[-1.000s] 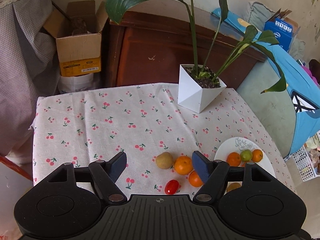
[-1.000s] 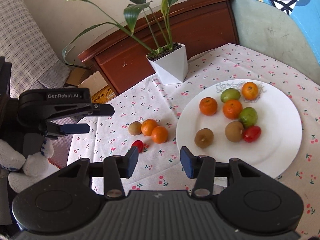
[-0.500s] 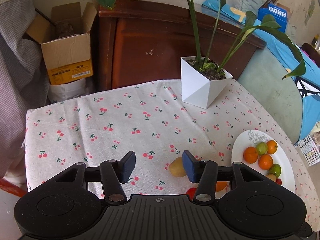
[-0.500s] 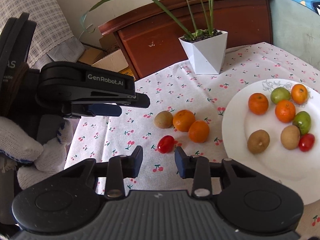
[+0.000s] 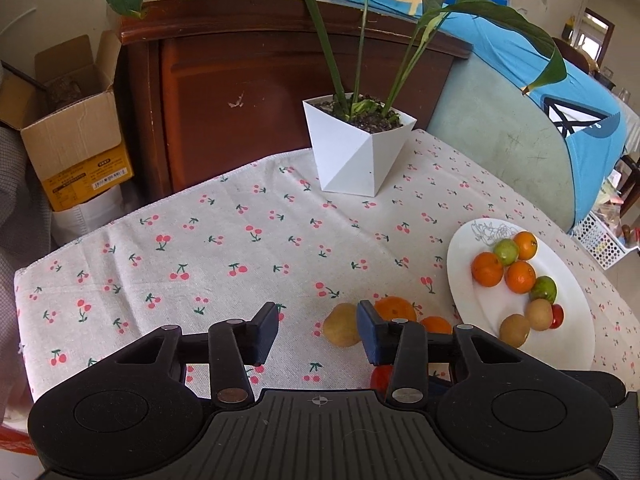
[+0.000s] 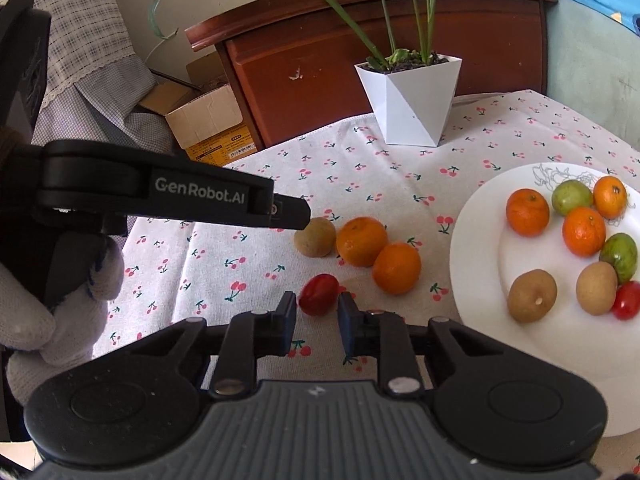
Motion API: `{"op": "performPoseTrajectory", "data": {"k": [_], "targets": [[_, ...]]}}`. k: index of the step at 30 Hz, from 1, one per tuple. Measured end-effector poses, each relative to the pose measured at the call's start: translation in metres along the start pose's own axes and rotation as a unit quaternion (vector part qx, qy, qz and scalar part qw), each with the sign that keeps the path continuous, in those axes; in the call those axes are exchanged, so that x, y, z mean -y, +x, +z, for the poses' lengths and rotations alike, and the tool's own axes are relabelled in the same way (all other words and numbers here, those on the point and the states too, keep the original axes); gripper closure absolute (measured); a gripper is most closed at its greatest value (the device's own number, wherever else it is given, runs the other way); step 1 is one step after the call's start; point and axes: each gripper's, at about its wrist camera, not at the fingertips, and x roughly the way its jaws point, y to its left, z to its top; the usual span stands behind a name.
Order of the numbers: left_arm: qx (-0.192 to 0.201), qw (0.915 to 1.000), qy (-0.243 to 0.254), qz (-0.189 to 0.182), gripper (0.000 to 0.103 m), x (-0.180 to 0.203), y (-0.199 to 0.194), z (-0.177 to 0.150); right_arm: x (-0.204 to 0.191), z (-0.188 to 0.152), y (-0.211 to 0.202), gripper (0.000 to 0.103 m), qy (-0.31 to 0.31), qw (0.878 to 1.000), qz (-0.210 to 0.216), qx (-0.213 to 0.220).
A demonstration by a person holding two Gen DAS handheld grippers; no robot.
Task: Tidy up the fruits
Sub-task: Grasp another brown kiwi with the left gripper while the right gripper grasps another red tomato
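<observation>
Presently on record: a cherry-print woven tablecloth [image 5: 224, 240], its far hem stopping at a dark wooden cabinet [image 5: 248, 80]; a faceted white planter [image 5: 352, 152] with long glossy leaves, tips cut off by the frame. Loose on the cloth, left of the glazed white plate [image 6: 480, 240], lie a matte brown kiwi [image 6: 315, 237], two dimpled mandarins [image 6: 362, 241] [image 6: 396, 267] touching one another, and a smooth red cherry tomato [image 6: 319, 294]. Right gripper [image 6: 318, 324]: jaws have just been closing and stand drawn close either side of the tomato's near end; pad contact is hard to make out. Left gripper [image 5: 318, 332]: jaws have just been closing, still apart, nothing clamped, the kiwi beyond them and partly masked by one blue pad. Open cloth lies left of the fruit. Plate holds three mandarins, two green fruits, two kiwis, one tomato; its right rim is cropped. A white knit glove [image 6: 48, 312] grips the left tool.
</observation>
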Motion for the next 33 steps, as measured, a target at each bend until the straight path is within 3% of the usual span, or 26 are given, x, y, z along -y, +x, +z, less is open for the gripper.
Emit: {"op": "performPoseTrajectory", "data": {"k": [17, 33], "targets": [[-0.015, 0.9983, 0.053, -0.017, 0.062, 0.010, 0.017, -0.009, 0.009, -0.004, -0.012, 0.084, -0.010, 1.000, -0.006, -0.010], [-0.011, 0.9972, 0.069, -0.026, 0.067, 0.015, 0.024, -0.012, 0.019, -0.003, -0.017, 0.084, 0.011, 1.000, -0.005, -0.012]]}}
